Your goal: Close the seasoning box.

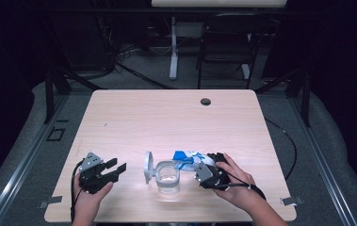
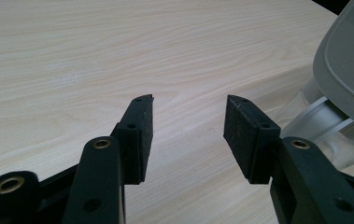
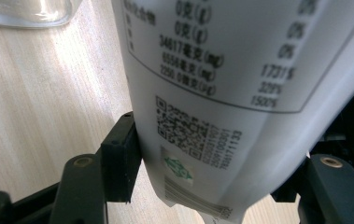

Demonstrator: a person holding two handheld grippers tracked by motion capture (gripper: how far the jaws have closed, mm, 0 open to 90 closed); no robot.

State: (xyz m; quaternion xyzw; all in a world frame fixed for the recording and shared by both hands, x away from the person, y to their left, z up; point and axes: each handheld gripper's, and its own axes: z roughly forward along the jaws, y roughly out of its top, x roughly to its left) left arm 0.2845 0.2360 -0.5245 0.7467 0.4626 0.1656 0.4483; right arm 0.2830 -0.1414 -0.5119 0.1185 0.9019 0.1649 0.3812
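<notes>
A clear jar (image 1: 167, 178) stands near the table's front edge, its grey flip lid (image 1: 148, 167) swung open to the left. My right gripper (image 1: 199, 165) is shut on a white and blue bag (image 1: 188, 157) that leans toward the jar's mouth. In the right gripper view the bag (image 3: 212, 70) shows a printed table and a code, with the left pad (image 3: 121, 154) pressed on it and the other jaw hidden behind. My left gripper (image 1: 116, 167) is open left of the jar with nothing between its jaws (image 2: 188, 135); the jar (image 2: 319, 126) and lid (image 2: 347, 74) sit to its right.
The light wooden table (image 1: 166, 122) has a round cable hole (image 1: 206, 101) near its far edge. A black chair (image 1: 228, 42) and a white desk leg (image 1: 173, 47) stand beyond the table. Cables trail off the table's front corners.
</notes>
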